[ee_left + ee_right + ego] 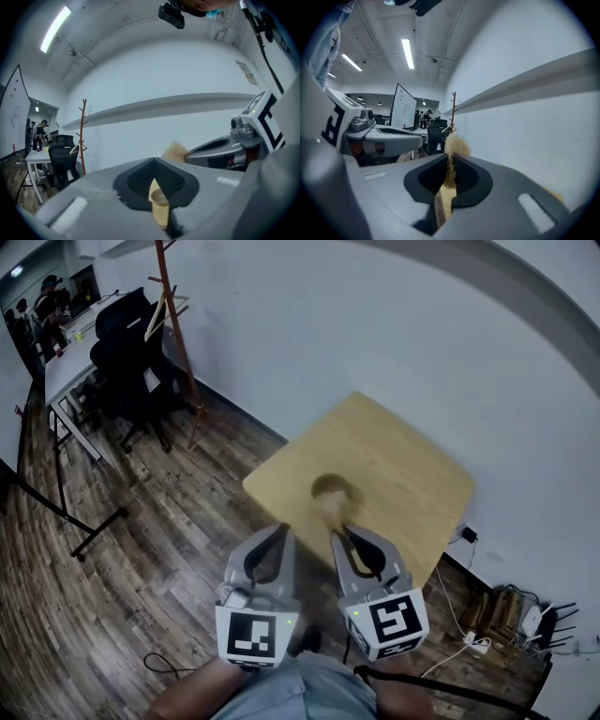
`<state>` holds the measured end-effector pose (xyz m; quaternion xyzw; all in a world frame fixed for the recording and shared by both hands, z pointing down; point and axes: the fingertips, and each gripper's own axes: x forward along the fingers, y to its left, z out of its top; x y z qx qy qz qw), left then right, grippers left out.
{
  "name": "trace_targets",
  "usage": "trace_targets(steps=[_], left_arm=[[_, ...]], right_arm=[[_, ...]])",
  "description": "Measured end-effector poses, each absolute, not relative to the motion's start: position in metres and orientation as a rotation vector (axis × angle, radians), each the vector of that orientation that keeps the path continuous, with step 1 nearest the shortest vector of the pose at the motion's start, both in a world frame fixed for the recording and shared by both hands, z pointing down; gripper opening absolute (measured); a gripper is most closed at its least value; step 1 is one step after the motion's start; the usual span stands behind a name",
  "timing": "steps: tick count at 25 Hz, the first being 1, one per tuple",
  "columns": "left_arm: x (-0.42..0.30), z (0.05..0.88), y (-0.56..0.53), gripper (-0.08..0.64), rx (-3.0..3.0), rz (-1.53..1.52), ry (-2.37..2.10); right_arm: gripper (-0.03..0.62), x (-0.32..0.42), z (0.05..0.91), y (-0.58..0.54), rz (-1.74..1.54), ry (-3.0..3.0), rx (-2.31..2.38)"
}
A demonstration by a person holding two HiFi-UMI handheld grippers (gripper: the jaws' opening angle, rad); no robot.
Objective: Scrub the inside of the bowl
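A small brown wooden bowl (331,487) stands on the light wooden table (403,465), ahead of both grippers. My right gripper (339,535) is shut on a tuft of tan fibre scrubber (330,511), which sticks out past the jaw tips, short of the bowl. In the right gripper view the scrubber (453,144) is pinched between the dark pads (465,176). My left gripper (281,532) hangs beside it, off the table's near corner, shut with nothing in it. Below the closed tips in the left gripper view, the bowl (160,198) shows far off.
A wooden coat stand (173,324), a black office chair (131,352) and a white desk (70,371) stand at the far left on the wood floor. Cables and a power strip (478,643) lie by the wall at the right. The white wall runs behind the table.
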<state>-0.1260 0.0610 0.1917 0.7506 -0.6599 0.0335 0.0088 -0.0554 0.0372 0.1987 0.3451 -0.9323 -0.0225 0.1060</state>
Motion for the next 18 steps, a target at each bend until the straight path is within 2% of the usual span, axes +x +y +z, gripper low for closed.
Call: trace_targets(steps=[18], left_arm=[[-0.141,0.195,0.053,0.02,2.418,0.082,-1.972]], right_arm=[[0.026,-0.078,0.192,0.032,-0.105,-2.714,1.082]])
